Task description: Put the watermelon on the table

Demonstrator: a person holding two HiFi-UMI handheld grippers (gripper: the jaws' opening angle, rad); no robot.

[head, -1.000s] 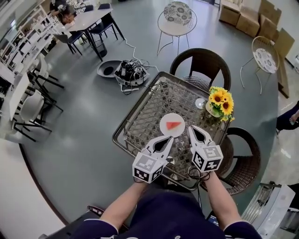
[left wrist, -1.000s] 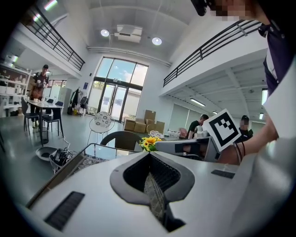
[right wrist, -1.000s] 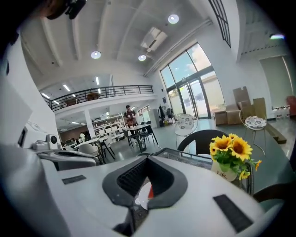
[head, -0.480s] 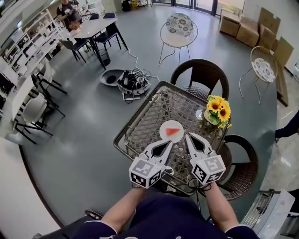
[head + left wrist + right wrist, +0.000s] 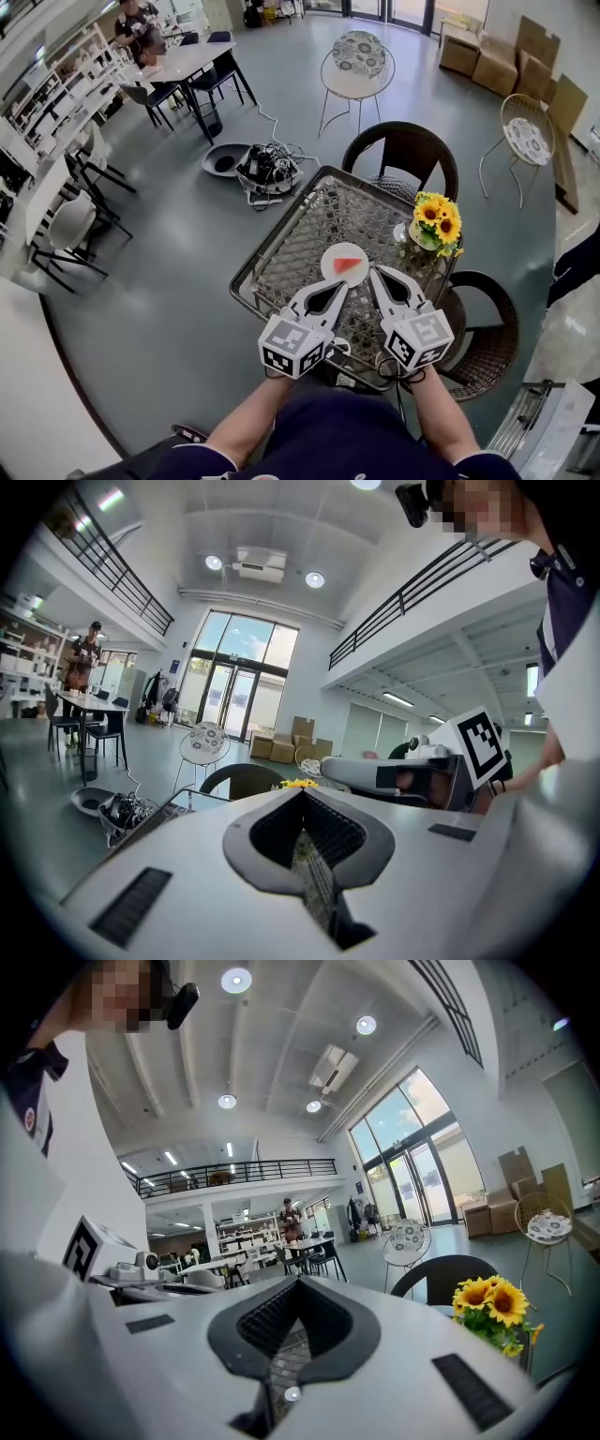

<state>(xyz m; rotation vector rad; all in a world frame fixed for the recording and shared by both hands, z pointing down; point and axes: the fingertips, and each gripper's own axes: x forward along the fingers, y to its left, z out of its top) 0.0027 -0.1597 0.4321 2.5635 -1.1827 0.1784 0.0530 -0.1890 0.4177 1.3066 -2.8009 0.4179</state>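
Note:
A red watermelon slice [image 5: 348,263] lies on a round white plate [image 5: 330,272] in the middle of the metal mesh table [image 5: 281,253]. Just on the near side of the plate, above the table's near part, my left gripper [image 5: 339,284] is shut with nothing in it. To its right my right gripper [image 5: 375,272] is shut and empty too, its tip by the plate's right rim. In the left gripper view the jaws [image 5: 302,791] meet at the tip, and the right gripper [image 5: 412,775] shows beside them. The right gripper view shows its jaws [image 5: 298,1281] closed over the mesh.
A pot of sunflowers [image 5: 439,217] stands at the table's right corner. One dark wicker chair [image 5: 403,141] sits behind the table and another [image 5: 487,323] to its right. A tangle of cables [image 5: 267,155] lies on the floor at the far left.
Both grippers have lifted a little above the table and stayed shut. The slice and its plate have not moved.

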